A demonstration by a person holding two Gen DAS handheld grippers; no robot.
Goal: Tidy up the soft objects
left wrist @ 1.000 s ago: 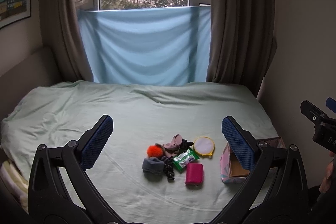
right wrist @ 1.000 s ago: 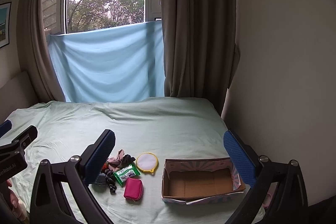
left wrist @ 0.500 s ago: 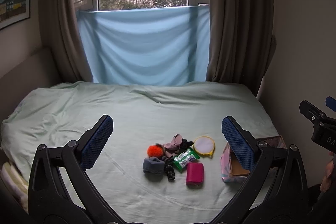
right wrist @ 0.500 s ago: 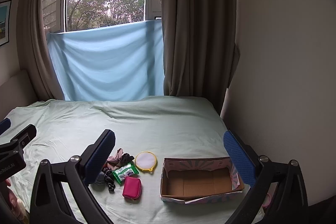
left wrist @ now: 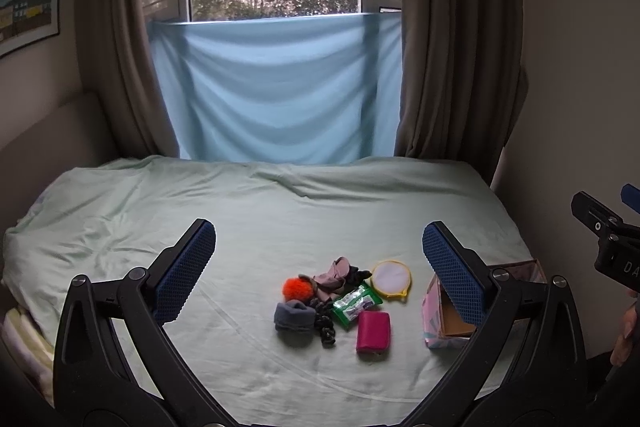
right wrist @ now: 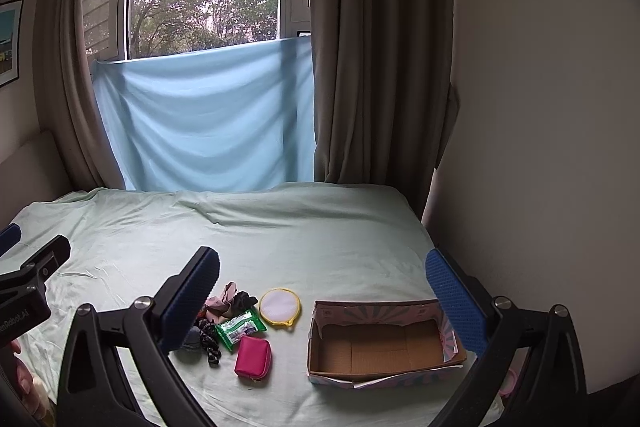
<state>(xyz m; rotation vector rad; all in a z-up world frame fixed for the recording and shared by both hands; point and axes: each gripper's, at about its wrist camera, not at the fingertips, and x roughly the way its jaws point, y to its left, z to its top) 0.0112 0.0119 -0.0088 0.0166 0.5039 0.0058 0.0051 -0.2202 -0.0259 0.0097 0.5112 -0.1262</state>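
Observation:
A small pile of soft things lies on the pale green bed sheet (left wrist: 280, 219): an orange pompom (left wrist: 297, 287), a grey rolled sock (left wrist: 294, 315), a black scrunchie (left wrist: 325, 327), a pink scrunchie (left wrist: 334, 277), a green tissue pack (left wrist: 356, 305), a magenta pouch (left wrist: 373, 331) and a round yellow-rimmed pad (left wrist: 391, 278). An open, empty cardboard box (right wrist: 380, 343) sits to their right. My left gripper (left wrist: 319, 263) is open above the bed, short of the pile. My right gripper (right wrist: 322, 291) is open, above the bed over the box and pad.
A blue cloth (left wrist: 276, 91) hangs below the window between brown curtains (left wrist: 456, 47). A wall (right wrist: 540, 107) runs along the bed's right edge. The bed's headboard (left wrist: 48, 131) is at the left.
Both views have shifted very slightly; the pile and box sit a touch differently in frame. Nothing was grasped or moved.

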